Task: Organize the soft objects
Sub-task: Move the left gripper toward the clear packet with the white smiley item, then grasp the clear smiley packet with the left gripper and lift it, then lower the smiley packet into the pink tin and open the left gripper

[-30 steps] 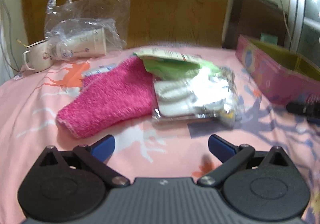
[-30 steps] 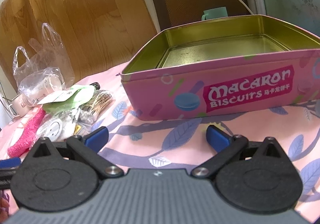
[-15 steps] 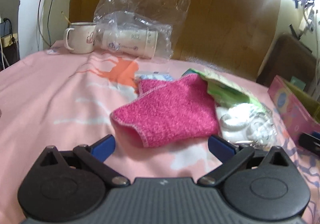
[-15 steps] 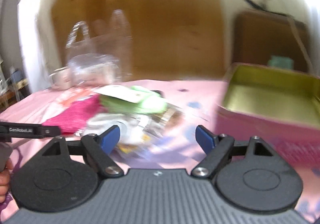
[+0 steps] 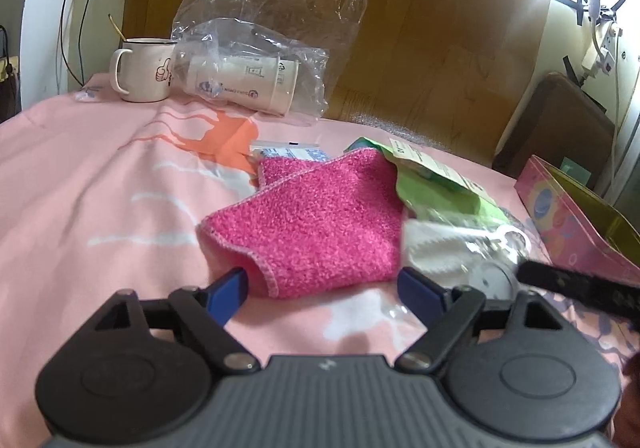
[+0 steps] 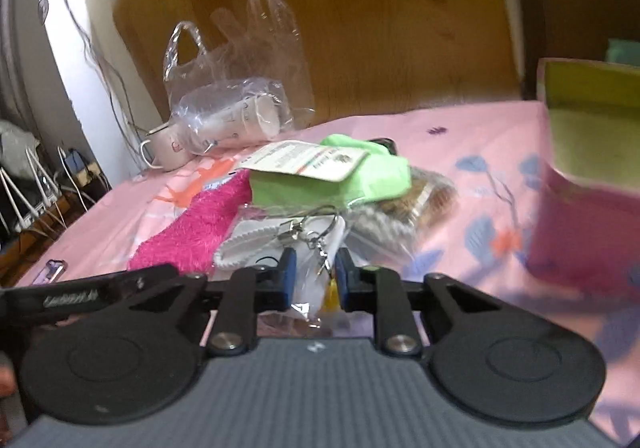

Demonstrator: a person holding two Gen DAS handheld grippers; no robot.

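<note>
1. A pink printed cloth (image 5: 80, 183) covers the bench, with a pink macaron biscuit tin (image 6: 588, 183) standing open at the right edge, seemingly the container for the soft goods.
2. A clear plastic carrier bag (image 5: 256, 59) holding paper cups lies at the far left, beside a white mug (image 5: 144, 69); both sit well apart from the pile and block nothing.
3. The task's things lie heaped mid-bench: a magenta terry cloth (image 5: 320, 224) on the left, a green cloth with a paper label (image 6: 336, 175) behind it, and a clear packet of white items with a metal key-ring clip (image 6: 304, 244) nearest the right gripper.
4. The left gripper (image 5: 326, 288) hovers low, its fingers spread wide on either side of the near edge of the magenta terry cloth and holding nothing.
5. The right gripper (image 6: 313, 280) has its fingers drawn close around the clear packet's near edge, apparently pinching the film.
6. Risk, as judged: slippery film could slide free on lifting, or the packet, tucked under the green cloth, could drag its neighbours along.
7. The two grippers work close together and could collide.
</note>
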